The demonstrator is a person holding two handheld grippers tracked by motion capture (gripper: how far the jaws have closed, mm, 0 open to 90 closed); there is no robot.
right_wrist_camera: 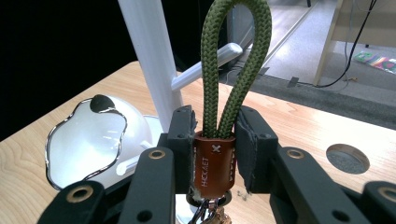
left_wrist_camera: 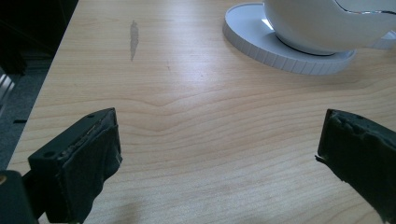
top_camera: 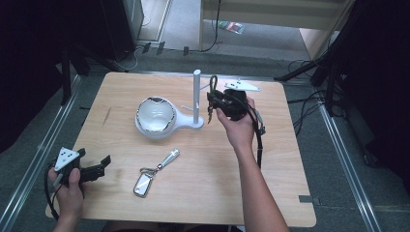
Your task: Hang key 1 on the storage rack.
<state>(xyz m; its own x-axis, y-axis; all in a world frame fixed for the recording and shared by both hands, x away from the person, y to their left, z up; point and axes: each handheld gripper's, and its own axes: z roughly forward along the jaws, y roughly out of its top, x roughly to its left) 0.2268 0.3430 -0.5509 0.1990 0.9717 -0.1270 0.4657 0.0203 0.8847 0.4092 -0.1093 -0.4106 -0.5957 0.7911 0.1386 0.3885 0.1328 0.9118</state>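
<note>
Risk now is w/ the green cord loop [right_wrist_camera: 236, 60]: my right gripper [right_wrist_camera: 215, 140] is clamped on its brown leather tab [right_wrist_camera: 212, 165] by the white stand [top_camera: 197, 96] near the tabletop's far edge, and could miss the peg [right_wrist_camera: 208, 65] or tip it. Left gripper [top_camera: 94, 169] idles wide open, empty, at near-left corner.

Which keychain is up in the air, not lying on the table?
The green rope-loop keychain with the brown leather band, pinched in the right gripper beside the white stand. The silver keychain lies flat on the table.
</note>
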